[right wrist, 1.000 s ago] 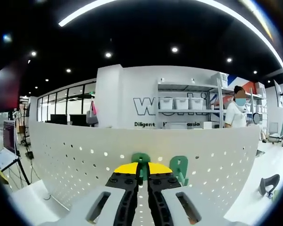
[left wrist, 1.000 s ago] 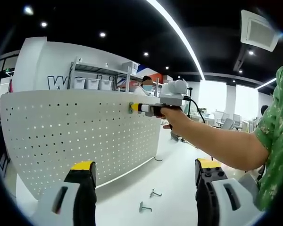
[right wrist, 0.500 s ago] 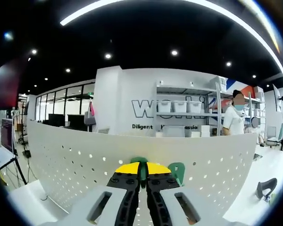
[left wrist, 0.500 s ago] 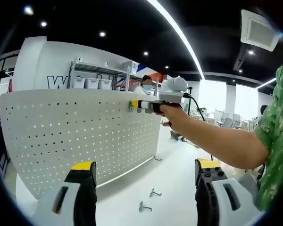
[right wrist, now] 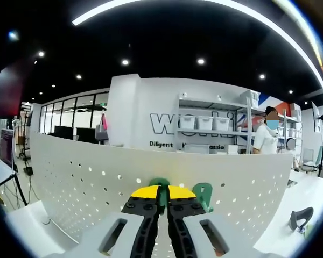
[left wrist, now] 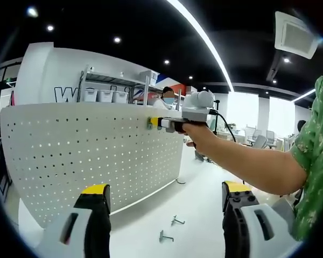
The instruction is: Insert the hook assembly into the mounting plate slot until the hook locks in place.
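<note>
The right gripper [right wrist: 161,200] is pressed up near the top edge of the white pegboard [left wrist: 86,150], its jaws clamped together on a green hook [right wrist: 160,184] whose top shows just above the yellow tips. Held there, the hook looks lined up with the plate's upper rows of holes, so the step in hand is probably the push that seats it. A second green hook [right wrist: 203,194] sits on the board just right of the first, apparently already mounted. From the left gripper view the same tool appears at the board's top edge, held out at arm's length by a hand [left wrist: 198,134], which keeps the board and the hook in sight of the other camera.

The left gripper [left wrist: 164,207] hangs back low over the white counter [left wrist: 199,215] with its jaws wide apart and empty, likely so it stays clear of the work. Two small metal hooks [left wrist: 171,228] lie on the counter between those jaws, near the board's foot. A dark curved piece [right wrist: 300,216] rests on the counter far right; what it is I cannot tell
</note>
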A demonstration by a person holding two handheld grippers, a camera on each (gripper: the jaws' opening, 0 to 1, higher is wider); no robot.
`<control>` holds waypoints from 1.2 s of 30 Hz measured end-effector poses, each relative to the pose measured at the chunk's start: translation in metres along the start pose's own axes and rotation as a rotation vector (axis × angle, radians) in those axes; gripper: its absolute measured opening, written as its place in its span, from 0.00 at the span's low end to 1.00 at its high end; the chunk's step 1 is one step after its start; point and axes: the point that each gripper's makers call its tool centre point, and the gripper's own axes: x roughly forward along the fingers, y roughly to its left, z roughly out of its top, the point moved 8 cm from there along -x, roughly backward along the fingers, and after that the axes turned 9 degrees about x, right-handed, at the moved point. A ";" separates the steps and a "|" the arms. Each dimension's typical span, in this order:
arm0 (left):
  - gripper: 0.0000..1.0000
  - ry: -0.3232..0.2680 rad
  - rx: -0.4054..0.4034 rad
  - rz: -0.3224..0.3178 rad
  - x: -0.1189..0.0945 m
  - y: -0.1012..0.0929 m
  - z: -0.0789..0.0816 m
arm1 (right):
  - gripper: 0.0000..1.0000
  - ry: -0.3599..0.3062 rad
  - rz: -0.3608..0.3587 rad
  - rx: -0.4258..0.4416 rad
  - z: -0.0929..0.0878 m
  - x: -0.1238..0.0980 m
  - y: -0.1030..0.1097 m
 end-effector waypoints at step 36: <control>0.86 0.005 -0.003 0.003 0.001 0.002 -0.002 | 0.00 0.006 0.000 -0.074 -0.014 -0.002 0.004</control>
